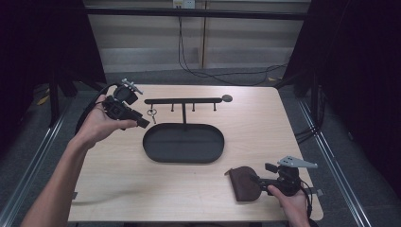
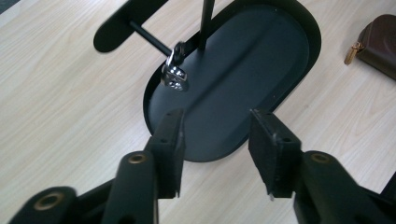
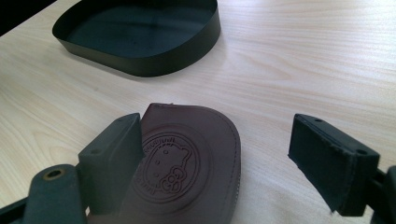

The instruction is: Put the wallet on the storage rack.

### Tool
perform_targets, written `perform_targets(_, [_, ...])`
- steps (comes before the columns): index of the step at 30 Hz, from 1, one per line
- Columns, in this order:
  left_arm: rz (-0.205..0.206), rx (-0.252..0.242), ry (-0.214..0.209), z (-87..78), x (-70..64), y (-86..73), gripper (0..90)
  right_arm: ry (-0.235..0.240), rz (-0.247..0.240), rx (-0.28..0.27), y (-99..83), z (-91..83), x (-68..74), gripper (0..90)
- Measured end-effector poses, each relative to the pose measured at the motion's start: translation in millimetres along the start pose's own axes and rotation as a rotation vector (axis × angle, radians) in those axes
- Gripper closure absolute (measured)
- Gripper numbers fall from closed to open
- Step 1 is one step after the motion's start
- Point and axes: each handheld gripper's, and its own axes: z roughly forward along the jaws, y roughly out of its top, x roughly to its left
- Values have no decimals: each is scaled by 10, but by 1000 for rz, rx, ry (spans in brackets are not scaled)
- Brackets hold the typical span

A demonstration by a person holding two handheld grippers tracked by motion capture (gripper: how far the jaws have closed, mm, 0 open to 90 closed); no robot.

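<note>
Lying flat on the desk (image 1: 142, 179) near its front edge, the brown leather pouch (image 3: 187, 158) is judged light, soft and pliable. The right gripper (image 3: 224, 158) has its fingers apart around the pouch; a pinch across the stitched curved edge is advised. The left gripper (image 2: 215, 140), fingers also apart and empty, is held near the keys (image 2: 175, 77) hanging on the black stand (image 1: 183, 100).

Dim overall in the high view, with black surroundings left and right and only the pale table (image 1: 265, 137) moderately lit from above. Soft, short shadows under the black tray (image 1: 183, 143). Brighter and warmer in both gripper views. Mild sheen on the tray floor. Nearby jaws soft, slightly out of focus; hanging keys (image 2: 175, 77) blurred.
</note>
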Motion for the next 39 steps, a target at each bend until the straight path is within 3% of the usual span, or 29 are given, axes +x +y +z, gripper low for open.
perform_targets(6, [-30,-96,3,22,-54,-241,454,3,4,0,2,-4,-7,173])
perform_targets(7, [-52,-121,-10,50,-52,-330,423,2,4,0,6,7,-12,173])
perform_targets(10, [-62,-126,10,86,-48,-414,369,5,6,-1,10,12,-13,171])
perform_targets(11, [-63,-107,17,107,-42,-452,334,7,9,-2,11,12,-13,171])
perform_targets(16, [-107,-144,-11,160,-10,-678,227,5,16,-8,6,-5,-11,170])
perform_targets(17, [-107,-162,-21,214,-15,-786,185,8,15,-7,2,-8,-16,171])
perform_targets(20, [-128,-162,-16,285,-29,-883,192,7,22,-3,-5,-11,-17,172])
perform_targets(24, [-147,-197,-48,371,-74,-1068,178,32,32,-5,-1,-26,-19,226])
perform_targets(26, [-145,-202,-30,386,-117,-1141,176,33,29,3,0,-19,-11,218])
perform_targets(30, [-119,-207,50,409,-247,-1301,176,42,25,19,11,-15,-1,225])
perform_targets(31, [-112,-206,52,410,-269,-1344,175,40,22,18,13,-16,2,227])
perform_targets(37, [-177,-267,73,412,-363,-1681,185,32,29,35,22,-30,-26,201])
perform_targets(38, [-177,-267,73,412,-363,-1681,185,32,29,35,22,-30,-26,201])
perform_targets(39, [-203,-298,85,403,-385,-1766,185,26,29,46,25,-28,-30,190])
